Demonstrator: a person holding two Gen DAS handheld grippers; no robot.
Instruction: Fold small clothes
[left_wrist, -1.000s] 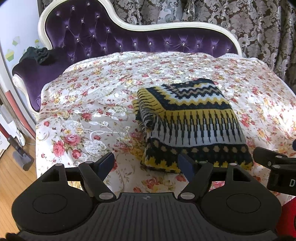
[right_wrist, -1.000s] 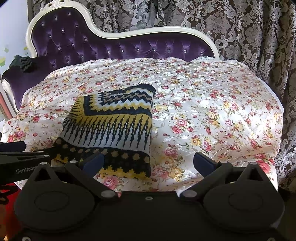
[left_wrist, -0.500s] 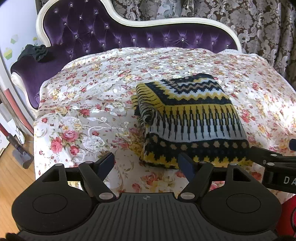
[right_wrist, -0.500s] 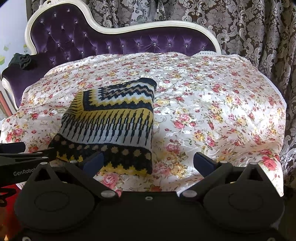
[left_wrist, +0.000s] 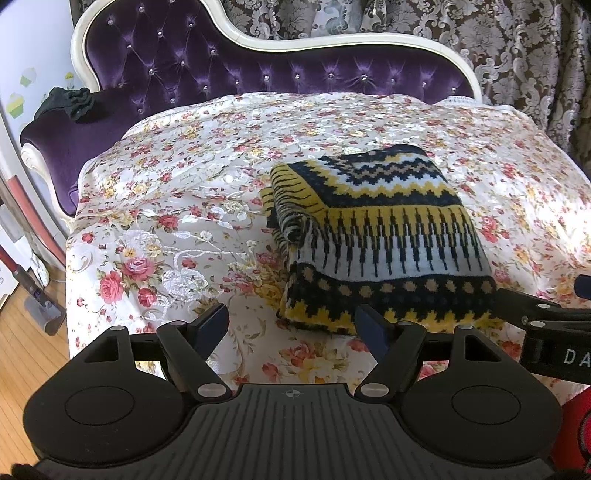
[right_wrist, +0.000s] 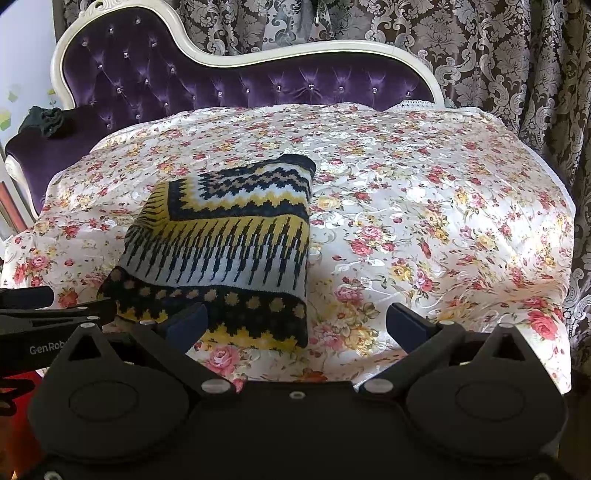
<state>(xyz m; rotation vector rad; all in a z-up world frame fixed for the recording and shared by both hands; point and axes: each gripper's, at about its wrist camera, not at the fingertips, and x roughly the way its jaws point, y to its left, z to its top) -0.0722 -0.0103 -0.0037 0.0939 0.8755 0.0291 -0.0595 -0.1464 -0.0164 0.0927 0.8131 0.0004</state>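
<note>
A folded knit garment with yellow, navy and white zigzag patterns lies flat on the floral bedspread. It also shows in the right wrist view. My left gripper is open and empty, just short of the garment's near left corner. My right gripper is open and empty, in front of the garment's near right corner. The right gripper's body shows at the right edge of the left wrist view. The left gripper's body shows at the left edge of the right wrist view.
A purple tufted headboard with a white frame backs the bed. Patterned curtains hang behind and to the right. A dark cloth lies on the purple arm at far left. Wooden floor shows left of the bed.
Both grippers have drawn slightly back and up from the bed, so the garment sits a little farther off. The garment has not moved. Both stay open.
</note>
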